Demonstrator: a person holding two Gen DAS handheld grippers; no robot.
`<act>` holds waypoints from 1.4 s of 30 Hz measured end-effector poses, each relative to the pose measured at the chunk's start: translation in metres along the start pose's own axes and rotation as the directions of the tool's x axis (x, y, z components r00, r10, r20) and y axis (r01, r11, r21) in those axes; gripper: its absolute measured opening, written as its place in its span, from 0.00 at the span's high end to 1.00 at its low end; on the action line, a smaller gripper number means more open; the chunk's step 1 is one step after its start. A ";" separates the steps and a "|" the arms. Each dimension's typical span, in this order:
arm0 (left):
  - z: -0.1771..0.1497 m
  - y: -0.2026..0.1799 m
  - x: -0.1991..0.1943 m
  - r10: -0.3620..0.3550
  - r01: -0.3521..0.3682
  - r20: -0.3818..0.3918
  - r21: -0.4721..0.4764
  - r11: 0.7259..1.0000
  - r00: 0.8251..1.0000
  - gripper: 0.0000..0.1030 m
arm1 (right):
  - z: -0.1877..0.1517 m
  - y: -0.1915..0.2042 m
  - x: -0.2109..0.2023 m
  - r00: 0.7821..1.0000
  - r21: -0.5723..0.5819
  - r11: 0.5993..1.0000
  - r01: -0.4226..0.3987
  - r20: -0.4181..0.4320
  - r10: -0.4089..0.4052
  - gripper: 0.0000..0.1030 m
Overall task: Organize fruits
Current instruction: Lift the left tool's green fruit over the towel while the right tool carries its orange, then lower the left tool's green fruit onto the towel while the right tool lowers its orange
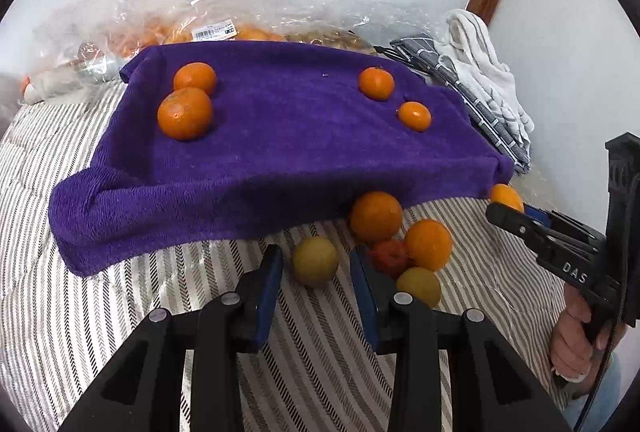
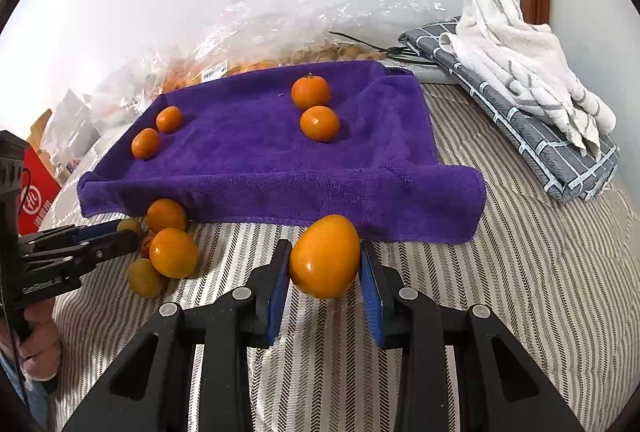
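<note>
1. left wrist view: the left hand-held gripper [image 1: 316,266] sits at the bottom centre of the frame, jaws apart, with a yellowish fruit [image 1: 315,260] between the blue pads but not clearly touched by either; it grips nothing.
2. just right of it lies a loose cluster on the striped bedding [image 1: 120,312]: two oranges [image 1: 376,216], a small reddish fruit [image 1: 389,256] and a second yellow fruit [image 1: 419,286], all touching or nearly so.
3. the purple towel [image 1: 280,151] fills the middle of the frame. four mandarins sit on it: two at the upper left [image 1: 185,113], two at the upper right [image 1: 376,83].
4. at the right edge the right hand-held gripper [image 1: 516,211] shows side-on with an orange fruit at its tip.
5. right wrist view: the right hand-held gripper [image 2: 325,268], bottom centre, has a large smooth orange fruit [image 2: 325,256] between its pads. the left pad touches it and the right pad is at its edge, so it looks closed on the fruit just in front of the towel's near edge.
6. the plastic bag [image 2: 280,27] of more fruit lies behind the towel at upper centre; folded cloths [image 2: 520,71] sit at the upper right.
7. progress, as a judgement: four fruits are sorted into two pairs on the towel, one is in the gripper on its way, and five remain loose at the lower left of this view. the task looks under half done.
</note>
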State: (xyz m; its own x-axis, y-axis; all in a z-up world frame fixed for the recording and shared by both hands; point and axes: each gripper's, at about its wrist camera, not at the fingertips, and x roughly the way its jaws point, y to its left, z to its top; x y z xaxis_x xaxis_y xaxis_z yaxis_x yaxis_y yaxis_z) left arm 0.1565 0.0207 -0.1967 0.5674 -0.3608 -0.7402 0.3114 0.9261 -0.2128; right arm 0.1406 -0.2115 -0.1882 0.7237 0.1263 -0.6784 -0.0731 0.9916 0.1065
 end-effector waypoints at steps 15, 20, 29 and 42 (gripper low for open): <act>0.009 0.008 -0.044 -0.072 0.083 0.184 -0.055 0.995 0.980 0.78 | -0.001 0.003 -0.002 1.000 -0.014 1.000 0.012 -0.005 -0.012 0.68; 0.026 0.013 -0.070 -0.036 0.061 0.243 -0.095 0.994 0.969 0.78 | 0.013 0.010 -0.022 1.000 -0.052 0.999 0.013 0.011 -0.012 0.68; 0.078 0.021 -0.097 0.097 -0.054 0.356 -0.129 0.990 0.930 0.78 | 0.085 0.036 -0.041 0.988 -0.105 0.994 0.022 0.151 -0.006 0.68; 0.078 0.055 -0.031 0.211 -0.143 0.305 -0.231 0.962 0.929 0.78 | 0.114 0.032 0.030 0.989 -0.045 0.999 -0.026 0.142 0.032 0.68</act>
State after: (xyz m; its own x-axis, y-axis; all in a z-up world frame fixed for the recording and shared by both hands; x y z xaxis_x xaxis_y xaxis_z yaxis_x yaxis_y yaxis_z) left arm 0.2150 0.0743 -0.1356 0.8251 -0.1728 -0.5380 0.0425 0.9684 -0.2458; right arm 0.2381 -0.1787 -0.1230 0.8110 0.1526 -0.5647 -0.1223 0.9883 0.0915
